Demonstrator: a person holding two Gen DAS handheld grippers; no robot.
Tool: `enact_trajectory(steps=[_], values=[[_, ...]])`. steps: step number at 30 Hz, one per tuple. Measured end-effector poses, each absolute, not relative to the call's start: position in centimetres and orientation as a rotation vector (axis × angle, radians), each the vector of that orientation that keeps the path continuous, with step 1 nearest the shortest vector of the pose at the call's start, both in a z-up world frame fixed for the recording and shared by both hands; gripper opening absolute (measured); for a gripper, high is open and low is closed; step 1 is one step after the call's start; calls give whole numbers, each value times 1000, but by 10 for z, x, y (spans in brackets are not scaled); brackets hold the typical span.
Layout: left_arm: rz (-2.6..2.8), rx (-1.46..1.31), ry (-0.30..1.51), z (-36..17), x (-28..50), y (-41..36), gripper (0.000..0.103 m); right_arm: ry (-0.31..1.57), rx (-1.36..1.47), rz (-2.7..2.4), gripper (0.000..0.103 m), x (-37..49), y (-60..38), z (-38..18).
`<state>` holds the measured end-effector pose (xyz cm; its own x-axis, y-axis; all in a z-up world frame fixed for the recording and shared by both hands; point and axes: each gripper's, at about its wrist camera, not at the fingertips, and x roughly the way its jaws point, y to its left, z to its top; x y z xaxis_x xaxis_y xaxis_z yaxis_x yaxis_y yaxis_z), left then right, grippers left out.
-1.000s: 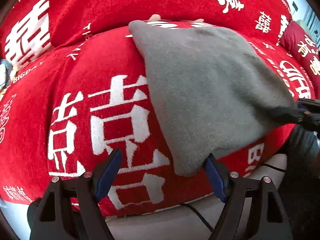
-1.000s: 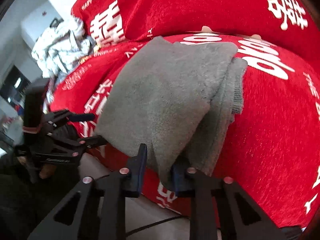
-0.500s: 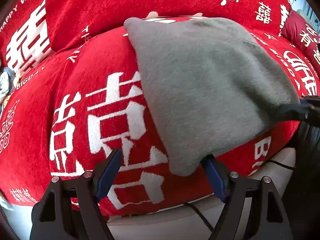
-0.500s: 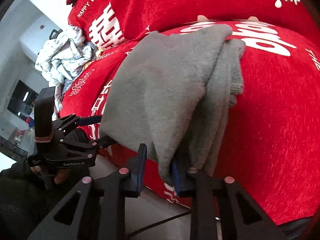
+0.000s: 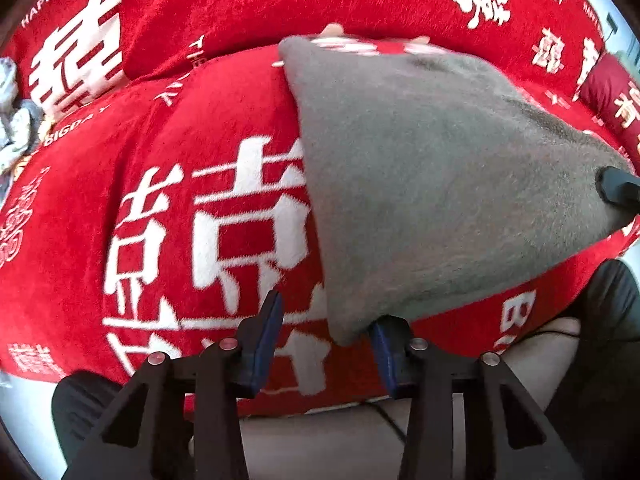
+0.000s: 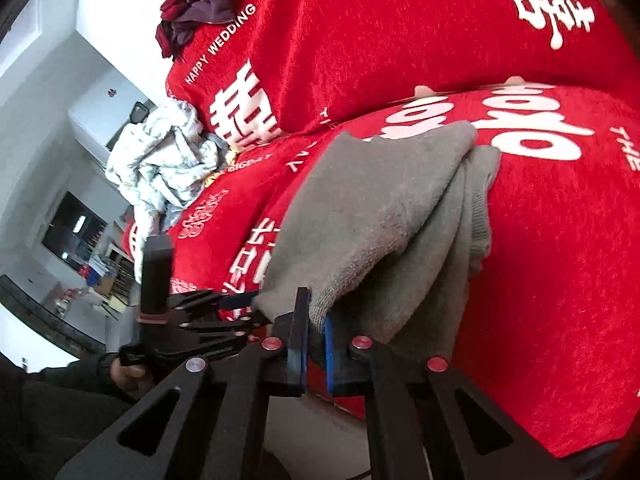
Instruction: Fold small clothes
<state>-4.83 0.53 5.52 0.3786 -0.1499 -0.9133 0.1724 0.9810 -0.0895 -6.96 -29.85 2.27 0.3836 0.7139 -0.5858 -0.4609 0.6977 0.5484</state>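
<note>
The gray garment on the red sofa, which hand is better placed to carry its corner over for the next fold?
Probably right: the right gripper is shut on the gray garment, while the left gripper has not closed.

Red sofa cover (image 6: 400,40) with white lettering; white walls (image 6: 60,92); pale floor (image 5: 328,444); dark window (image 6: 74,226) far left.

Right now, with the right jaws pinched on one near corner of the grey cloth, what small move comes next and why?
Probably finish closing the left gripper on its corner. Its jaws have just been narrowing but are not yet pressing the grey cloth, whose corner hangs between them. The right gripper already pinches the other corner, so lifting now would likely skew the fold.
</note>
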Motion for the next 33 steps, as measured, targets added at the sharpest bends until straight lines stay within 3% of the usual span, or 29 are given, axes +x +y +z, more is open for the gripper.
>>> enact_trajectory(steps=[7,11,15,17,18,19,24,25,27,33], values=[[-206,1,1251,43,-45,5,45,1063,308,654,6,-62,-311,-34],[-282,26,1195,69,-59,8,45,1085,295,651,10,-62,-312,-23],[-356,60,1084,104,-60,7,46,971,181,638,11,-62,-312,14],[-361,51,1047,113,-43,4,52,912,123,646,13,-55,-307,31],[-346,37,1032,117,-34,0,67,896,101,656,19,-50,-302,36],[-330,6,1004,120,-20,-4,73,882,74,663,27,-40,-295,39],[-301,-56,1072,97,38,-20,74,894,20,694,44,1,-269,30],[-279,-38,1116,83,46,-23,85,912,0,670,44,10,-266,22],[-273,-78,1138,71,51,-18,95,959,1,615,43,24,-272,7],[-263,-105,1047,101,63,-3,94,900,115,632,45,36,-294,31]])
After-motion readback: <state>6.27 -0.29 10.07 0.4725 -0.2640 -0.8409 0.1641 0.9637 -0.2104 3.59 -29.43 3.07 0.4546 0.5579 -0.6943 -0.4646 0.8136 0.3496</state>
